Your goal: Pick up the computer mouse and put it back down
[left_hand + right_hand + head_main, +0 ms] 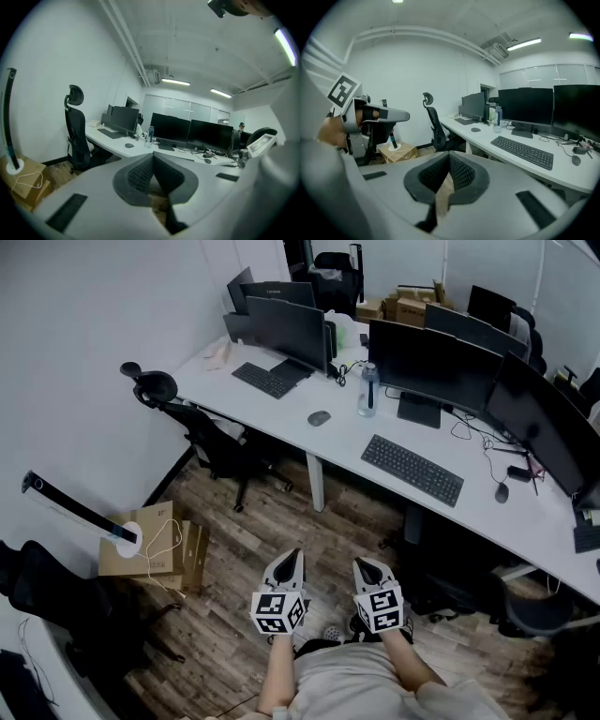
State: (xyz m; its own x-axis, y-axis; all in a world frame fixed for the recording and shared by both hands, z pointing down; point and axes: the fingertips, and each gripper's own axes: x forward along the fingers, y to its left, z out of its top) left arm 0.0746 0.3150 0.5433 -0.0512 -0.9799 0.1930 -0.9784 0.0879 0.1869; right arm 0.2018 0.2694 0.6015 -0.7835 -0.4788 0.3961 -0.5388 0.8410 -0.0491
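We are holding the left tool (294, 555) and the right tool (362, 564) side by side, close to the body and over the wooden floor (244, 549), well short of the bench (347, 444). Each tool's own view is showing its jaws pressed together with nothing between them, so both are closed and empty. We judge this to be a carrying posture for the approach: with the jaws closed and tilted slightly down, the tools are travelling safely before any reach begins, and the pick has not yet started.

The computer mouse (319, 418) is lying flat on the bench, just beside the water bottle (367, 390) and apart from the keyboard (412, 470). It is looking small, low, rounded and dark grey, with a smooth domed back that should be fitting between the jaws once they are opening. A second mouse (502, 491) is lying farther right among the cables; we cannot tell which is meant, though the first is sitting more in the clear.
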